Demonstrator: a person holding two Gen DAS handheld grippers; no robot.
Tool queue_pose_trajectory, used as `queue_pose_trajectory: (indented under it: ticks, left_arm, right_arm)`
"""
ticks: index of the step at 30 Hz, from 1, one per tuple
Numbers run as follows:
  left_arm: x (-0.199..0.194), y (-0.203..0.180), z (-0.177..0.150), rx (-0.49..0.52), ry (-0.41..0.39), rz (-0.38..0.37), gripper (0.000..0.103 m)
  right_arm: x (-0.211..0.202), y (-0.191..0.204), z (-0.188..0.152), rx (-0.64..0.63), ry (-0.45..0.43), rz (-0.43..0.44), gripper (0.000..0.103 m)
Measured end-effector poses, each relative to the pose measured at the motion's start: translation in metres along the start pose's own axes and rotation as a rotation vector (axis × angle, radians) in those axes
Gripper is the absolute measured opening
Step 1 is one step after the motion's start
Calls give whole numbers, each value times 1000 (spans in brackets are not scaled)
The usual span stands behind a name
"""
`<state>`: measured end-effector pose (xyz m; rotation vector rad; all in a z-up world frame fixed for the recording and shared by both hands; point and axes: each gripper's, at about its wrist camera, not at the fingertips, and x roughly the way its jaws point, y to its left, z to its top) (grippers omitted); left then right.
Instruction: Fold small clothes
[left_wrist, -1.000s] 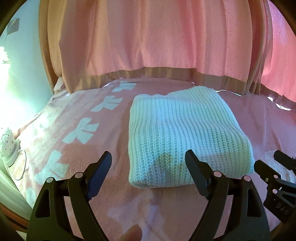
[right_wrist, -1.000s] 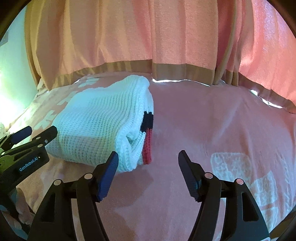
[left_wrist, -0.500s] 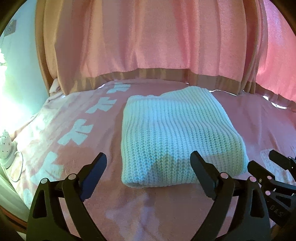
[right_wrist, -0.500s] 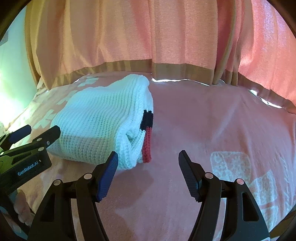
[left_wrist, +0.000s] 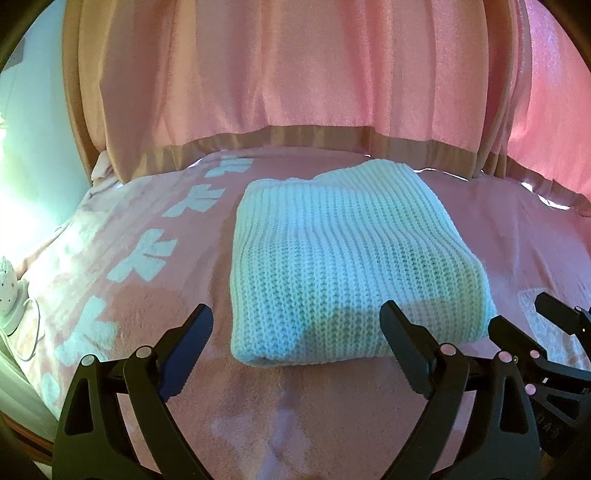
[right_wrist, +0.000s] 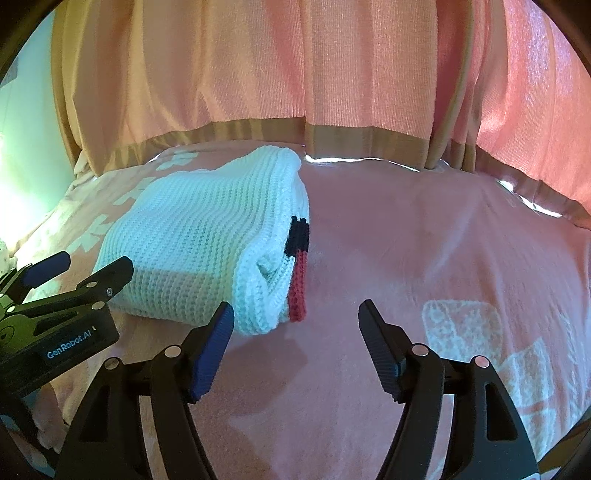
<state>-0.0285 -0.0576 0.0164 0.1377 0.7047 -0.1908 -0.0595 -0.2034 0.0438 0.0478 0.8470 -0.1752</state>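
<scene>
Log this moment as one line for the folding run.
white knitted sweater: folded on pink towel | left gripper: open, jaws just widened, empty | right gripper: open, empty | both short of sweater

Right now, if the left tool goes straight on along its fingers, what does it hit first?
Most likely the near edge of the folded white knit sweater, lying just ahead of the open left tool on the pink blanket. Depth is unclear; angled downward, it might touch the blanket just short of it.

A big pink blanket (left_wrist: 332, 424) with white shapes (left_wrist: 142, 258) at 9 o'clock covers the bed. Pink curtains (left_wrist: 295, 74) with a brown bottom edge hang at 12 o'clock. A small white thing with dots (left_wrist: 7, 291) sits far over at 9 o'clock.
</scene>
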Motion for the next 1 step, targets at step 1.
queue_pose_trajectory:
  ticks: [1]
  left_arm:
    - [0, -2, 0, 7, -1, 0, 89]
  right_arm:
    - [0, 1, 0, 0, -1, 1, 68]
